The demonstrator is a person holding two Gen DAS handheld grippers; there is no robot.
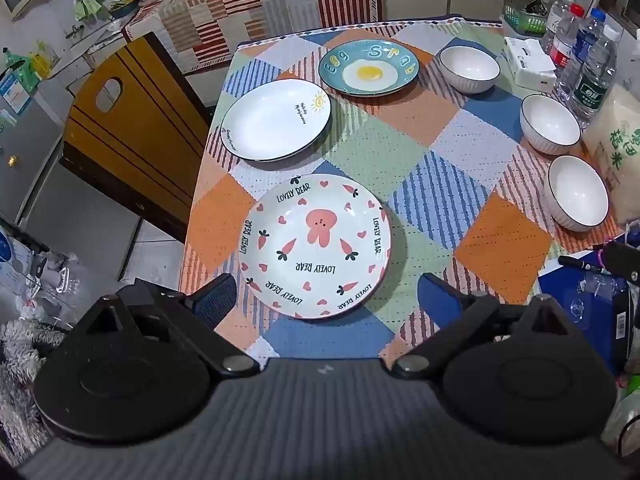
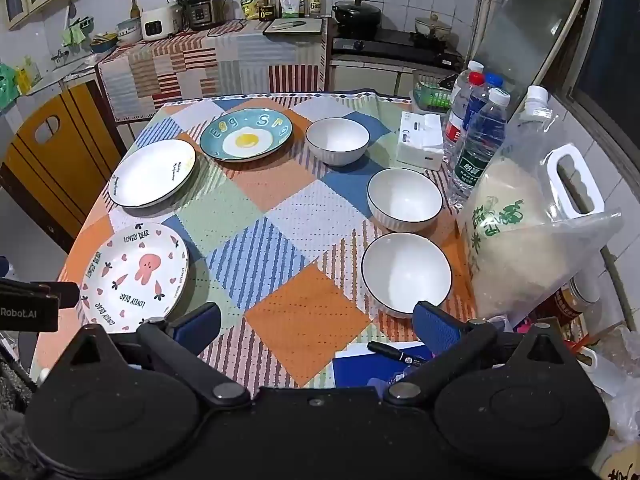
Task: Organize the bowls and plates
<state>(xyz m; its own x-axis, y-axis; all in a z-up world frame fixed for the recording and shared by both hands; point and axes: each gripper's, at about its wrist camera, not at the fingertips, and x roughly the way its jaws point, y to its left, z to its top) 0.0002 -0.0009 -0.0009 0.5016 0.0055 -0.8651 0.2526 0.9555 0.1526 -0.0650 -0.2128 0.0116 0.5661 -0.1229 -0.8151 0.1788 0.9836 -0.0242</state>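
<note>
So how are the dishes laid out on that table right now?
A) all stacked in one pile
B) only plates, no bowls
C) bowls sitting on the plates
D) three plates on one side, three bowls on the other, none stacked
D: the rabbit plate, white plate and egg plate lie apart on the left, while three white bowls stand separately on the right.
</note>
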